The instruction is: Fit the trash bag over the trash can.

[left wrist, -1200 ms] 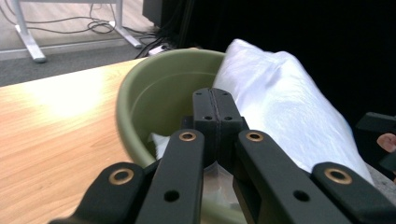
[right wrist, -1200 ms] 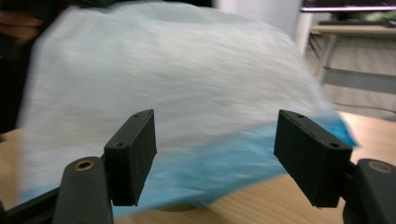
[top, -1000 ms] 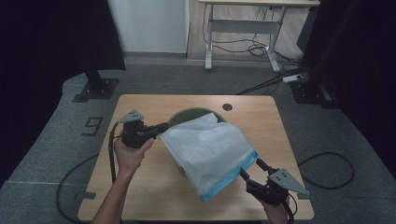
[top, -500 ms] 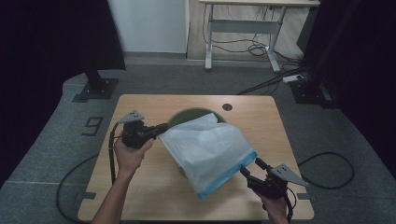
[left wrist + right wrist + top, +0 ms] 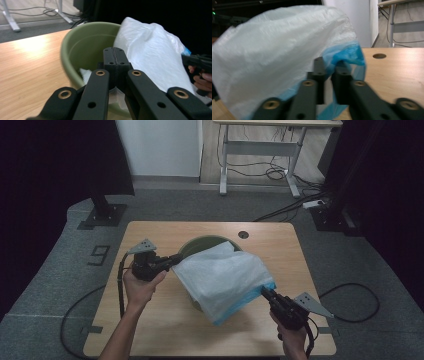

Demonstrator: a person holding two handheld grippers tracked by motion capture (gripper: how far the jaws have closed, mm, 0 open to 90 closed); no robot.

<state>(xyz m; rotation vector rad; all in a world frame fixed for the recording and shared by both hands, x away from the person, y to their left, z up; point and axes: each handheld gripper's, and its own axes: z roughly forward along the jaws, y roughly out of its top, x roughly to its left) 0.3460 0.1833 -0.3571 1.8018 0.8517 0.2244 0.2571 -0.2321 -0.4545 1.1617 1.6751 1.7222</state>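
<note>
A white plastic bag (image 5: 222,275) with a blue hem is stretched over a round olive-green bin (image 5: 200,242) in the middle of the table. My left gripper (image 5: 175,260) is shut on the bag's left corner, just above the bin's rim. In the left gripper view the jaws (image 5: 115,53) are pressed together over the bin (image 5: 82,47), with the bag (image 5: 150,55) bulging to their right. My right gripper (image 5: 265,292) is shut on the blue hem at the bag's near right corner. In the right gripper view the hem (image 5: 347,56) runs between the jaws (image 5: 329,65).
The wooden table (image 5: 150,320) has a small round cable hole (image 5: 243,234) near its far edge. A cable (image 5: 120,290) trails from the left gripper over the table's left side. A desk frame (image 5: 260,150) and floor cables lie beyond the table.
My right gripper has moved a little forward, toward the bin, carrying the blue hem with it. The left gripper has stayed in place on its corner.
</note>
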